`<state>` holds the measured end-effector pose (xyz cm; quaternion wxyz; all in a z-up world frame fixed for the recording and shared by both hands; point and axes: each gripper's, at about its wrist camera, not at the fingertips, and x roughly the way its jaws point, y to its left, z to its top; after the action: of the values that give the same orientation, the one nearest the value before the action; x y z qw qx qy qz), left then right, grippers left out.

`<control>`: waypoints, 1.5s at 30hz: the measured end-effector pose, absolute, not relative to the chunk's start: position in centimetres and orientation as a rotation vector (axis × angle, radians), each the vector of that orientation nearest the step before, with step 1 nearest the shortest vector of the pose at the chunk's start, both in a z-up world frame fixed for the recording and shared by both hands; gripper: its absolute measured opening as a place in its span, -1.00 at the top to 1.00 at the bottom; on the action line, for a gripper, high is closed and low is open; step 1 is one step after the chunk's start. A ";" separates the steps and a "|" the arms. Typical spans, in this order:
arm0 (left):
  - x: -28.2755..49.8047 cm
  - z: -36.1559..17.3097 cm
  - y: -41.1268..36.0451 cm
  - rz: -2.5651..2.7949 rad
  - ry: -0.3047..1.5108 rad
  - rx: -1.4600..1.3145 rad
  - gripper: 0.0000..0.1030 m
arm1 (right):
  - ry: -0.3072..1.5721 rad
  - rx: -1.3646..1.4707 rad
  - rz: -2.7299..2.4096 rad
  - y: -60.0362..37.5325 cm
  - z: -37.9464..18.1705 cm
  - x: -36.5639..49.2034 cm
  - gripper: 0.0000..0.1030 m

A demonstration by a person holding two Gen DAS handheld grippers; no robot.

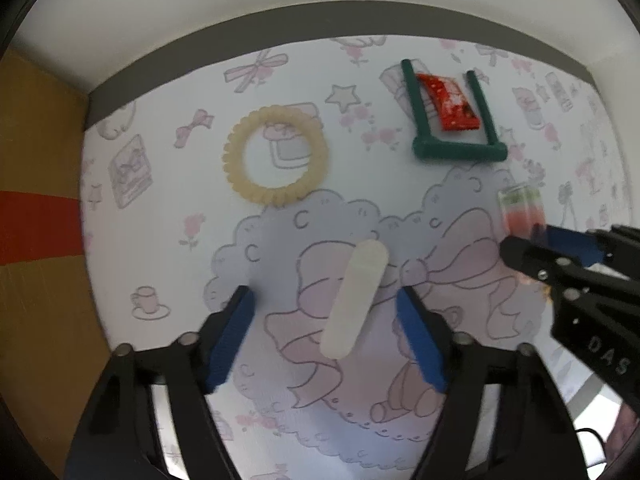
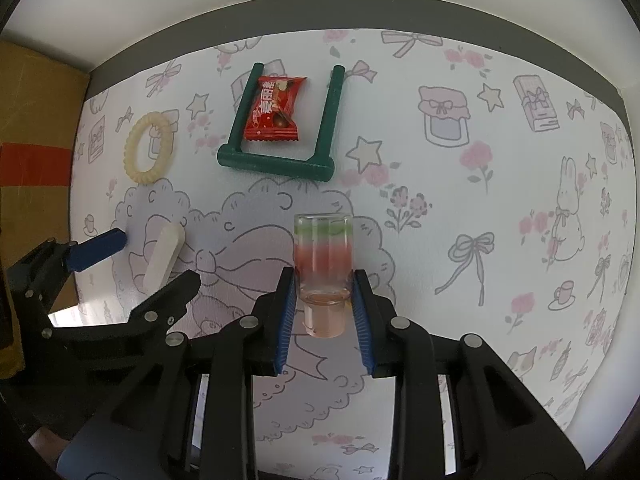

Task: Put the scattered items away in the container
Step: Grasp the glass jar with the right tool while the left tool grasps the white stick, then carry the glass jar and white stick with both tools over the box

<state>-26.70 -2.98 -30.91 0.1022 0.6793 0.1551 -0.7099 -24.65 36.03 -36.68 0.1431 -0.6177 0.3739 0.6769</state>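
Note:
My right gripper point(image 2: 325, 292) is shut on a clear little bottle point(image 2: 323, 256) with pink and green layers, held by its neck above the patterned cloth; the bottle also shows blurred in the left wrist view point(image 1: 520, 210). My left gripper point(image 1: 326, 320) is open, its blue pads either side of a white oblong bar point(image 1: 356, 302) lying on the cloth; the bar also shows in the right wrist view point(image 2: 164, 258). A green U-shaped frame point(image 2: 276, 160) lies at the back with a red snack packet point(image 2: 274, 110) inside it. A cream ridged ring point(image 1: 276, 156) lies at the left.
The patterned cloth point(image 2: 500, 220) covers the table up to a grey edge and white wall behind. A brown cardboard box with red tape point(image 1: 36, 200) stands at the left. The right gripper's black body point(image 1: 580, 280) reaches in at the right of the left wrist view.

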 end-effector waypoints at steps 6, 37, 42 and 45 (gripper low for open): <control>-26.5 -30.4 -4.1 -2.105 0.475 1.972 0.64 | 1.079 -1.778 1.952 36.0 -36.6 -24.7 0.45; -21.9 -20.2 -2.8 -2.308 0.616 1.734 0.69 | 1.016 -1.560 2.067 33.6 -26.5 -21.7 0.45; -20.6 -17.3 -2.5 -2.349 0.605 1.658 0.69 | 0.975 -1.503 2.116 32.5 -23.5 -21.5 0.45; -20.0 -15.8 -2.6 -2.366 0.605 1.614 0.69 | 0.947 -1.467 2.141 32.1 -21.7 -21.2 0.45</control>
<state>-20.05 -2.62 -15.82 0.1069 0.5481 0.2054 -0.8037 -21.19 32.11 -21.72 0.1881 -0.5215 0.3366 0.7612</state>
